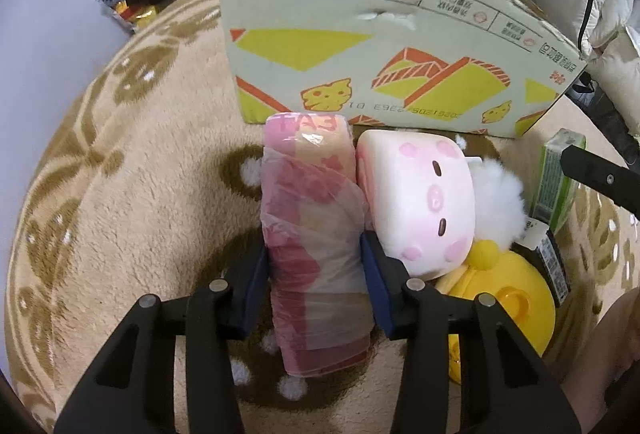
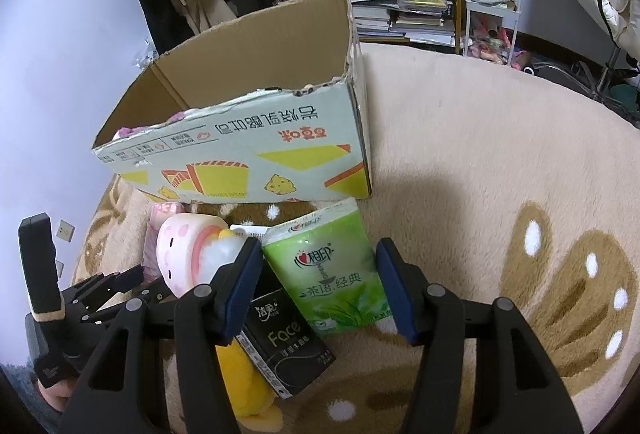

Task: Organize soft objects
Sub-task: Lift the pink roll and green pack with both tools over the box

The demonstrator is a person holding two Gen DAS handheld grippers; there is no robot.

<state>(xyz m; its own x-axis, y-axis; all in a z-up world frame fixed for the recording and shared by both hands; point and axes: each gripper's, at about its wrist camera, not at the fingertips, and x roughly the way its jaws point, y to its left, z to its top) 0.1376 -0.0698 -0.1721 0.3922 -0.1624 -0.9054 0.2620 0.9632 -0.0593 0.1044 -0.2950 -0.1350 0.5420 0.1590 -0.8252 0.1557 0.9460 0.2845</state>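
Between the left gripper's (image 1: 316, 266) blue pads: a pink plastic-wrapped roll (image 1: 314, 230), clamped on both sides.

Ahead of that gripper stands the cardboard box (image 1: 360, 34), its printed wall close beyond the roll's far end. Pressed against the roll's right side lies a pink pig plush (image 1: 420, 202), with white fluff (image 1: 498, 202) and a yellow plush (image 1: 508, 298) further right. On the beige rug (image 2: 480, 138), the right gripper (image 2: 318, 288) is spread wide around a green tissue pack (image 2: 336, 274), holding nothing. A black tissue pack (image 2: 286, 350) lies beneath its left finger.
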